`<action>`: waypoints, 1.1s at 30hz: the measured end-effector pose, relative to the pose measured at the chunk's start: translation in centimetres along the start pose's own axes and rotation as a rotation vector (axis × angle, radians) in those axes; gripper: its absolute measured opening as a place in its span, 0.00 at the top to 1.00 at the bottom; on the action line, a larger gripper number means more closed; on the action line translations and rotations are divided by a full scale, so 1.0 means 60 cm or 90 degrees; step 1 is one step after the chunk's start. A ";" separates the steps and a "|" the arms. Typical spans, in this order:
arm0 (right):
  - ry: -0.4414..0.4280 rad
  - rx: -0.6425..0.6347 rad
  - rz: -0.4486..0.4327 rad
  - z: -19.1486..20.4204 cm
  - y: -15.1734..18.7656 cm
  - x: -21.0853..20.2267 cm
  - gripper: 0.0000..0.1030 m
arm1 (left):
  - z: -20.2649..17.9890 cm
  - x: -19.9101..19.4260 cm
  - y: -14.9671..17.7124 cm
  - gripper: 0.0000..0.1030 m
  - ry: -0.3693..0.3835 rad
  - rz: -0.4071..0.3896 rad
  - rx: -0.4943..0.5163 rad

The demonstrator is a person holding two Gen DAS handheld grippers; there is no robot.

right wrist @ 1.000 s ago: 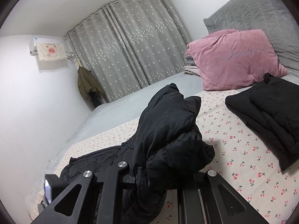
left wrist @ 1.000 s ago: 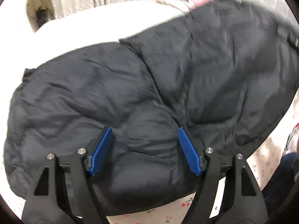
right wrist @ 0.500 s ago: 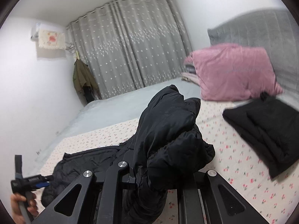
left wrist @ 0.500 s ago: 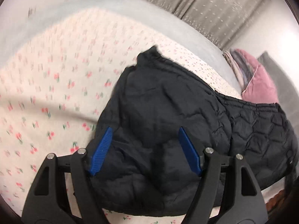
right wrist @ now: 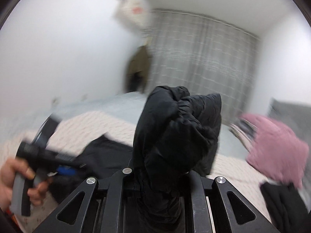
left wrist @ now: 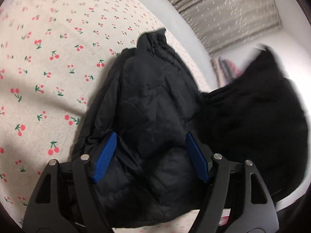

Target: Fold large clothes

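Left wrist view: the left gripper stands wide, its blue pads on either side of a puffy fold of the black padded jacket. The cloth bulges between them, but whether the pads press it or merely flank it cannot be told, so this reads as jaws spread rather than a sure grip. The jacket lies bunched on the cherry-print bedsheet, its gathered cuff or hem pointing away from the gripper toward the grey curtain. To the right of the jacket's resting part, a blurred black mass of the same garment is lifted off the sheet. This is probably the portion the other hand carries, raised so it can be laid over the part that stays down.

Right wrist view: the right gripper is closed on a thick wad of the jacket, which rises straight out of its narrow jaws and hides the fingertips. Holding the bundle high likely keeps the loose half clear of the bedsheet while it is swung across. The rest of the jacket trails down to the left of the wad, toward the person's hand gripping the left tool's handle. A pink pillow sits on the bed to the right of the wad, well apart, and everything is smeared by motion.
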State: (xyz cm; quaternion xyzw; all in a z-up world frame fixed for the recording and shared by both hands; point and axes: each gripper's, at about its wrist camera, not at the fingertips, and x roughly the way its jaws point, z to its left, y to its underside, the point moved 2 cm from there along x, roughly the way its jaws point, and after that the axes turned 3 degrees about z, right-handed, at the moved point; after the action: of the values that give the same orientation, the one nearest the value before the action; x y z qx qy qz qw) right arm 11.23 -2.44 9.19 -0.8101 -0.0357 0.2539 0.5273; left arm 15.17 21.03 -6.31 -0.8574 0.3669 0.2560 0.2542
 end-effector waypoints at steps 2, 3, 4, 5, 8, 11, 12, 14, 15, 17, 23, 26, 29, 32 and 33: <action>-0.046 -0.053 0.036 0.059 0.019 0.037 0.84 | 0.021 -0.030 -0.011 0.28 0.042 -0.013 -0.034; -0.083 -0.085 0.073 0.096 0.039 0.065 0.82 | 0.033 -0.048 -0.015 0.28 0.050 -0.031 -0.048; -0.105 -0.099 0.097 0.115 0.055 0.082 0.80 | 0.041 -0.060 -0.019 0.28 0.046 -0.044 -0.057; -0.122 -0.106 0.115 0.131 0.068 0.094 0.73 | 0.054 -0.080 -0.024 0.28 0.032 -0.067 -0.066; -0.150 -0.109 0.125 0.157 0.099 0.109 0.48 | 0.068 -0.104 -0.027 0.28 -0.004 -0.091 -0.057; -0.191 -0.107 0.134 0.160 0.099 0.103 0.28 | 0.049 -0.101 -0.019 0.28 -0.012 -0.078 -0.021; -0.201 -0.105 0.140 0.157 0.098 0.098 0.28 | 0.040 -0.096 -0.023 0.28 -0.013 -0.078 -0.013; -0.225 -0.085 0.150 0.138 0.090 0.083 0.28 | 0.009 -0.098 -0.016 0.28 -0.014 -0.087 0.020; -0.255 -0.056 0.153 0.118 0.084 0.066 0.28 | 0.002 -0.099 -0.019 0.28 -0.015 -0.090 0.030; -0.298 -0.007 0.152 0.084 0.075 0.043 0.28 | -0.023 -0.102 -0.022 0.28 -0.021 -0.101 0.061; -0.366 0.252 0.179 -0.108 0.067 0.032 0.27 | -0.108 -0.086 -0.011 0.27 -0.036 -0.119 0.156; -0.302 0.324 0.216 -0.168 0.097 0.068 0.27 | -0.156 -0.064 0.000 0.26 -0.063 -0.127 0.221; -0.265 0.348 0.260 -0.183 0.144 0.103 0.29 | -0.170 -0.025 0.005 0.26 -0.139 -0.096 0.233; -0.272 0.326 0.271 -0.151 0.166 0.126 0.31 | -0.166 -0.002 0.000 0.26 -0.192 -0.088 0.220; -0.263 0.283 0.262 -0.129 0.163 0.127 0.31 | -0.166 -0.001 -0.002 0.26 -0.209 -0.089 0.222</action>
State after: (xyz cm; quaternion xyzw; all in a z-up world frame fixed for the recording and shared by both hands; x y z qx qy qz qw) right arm 19.29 -10.76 0.27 -0.5972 0.0784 0.5147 0.6101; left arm 17.74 14.91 1.15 -0.7709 0.2993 0.3065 0.4713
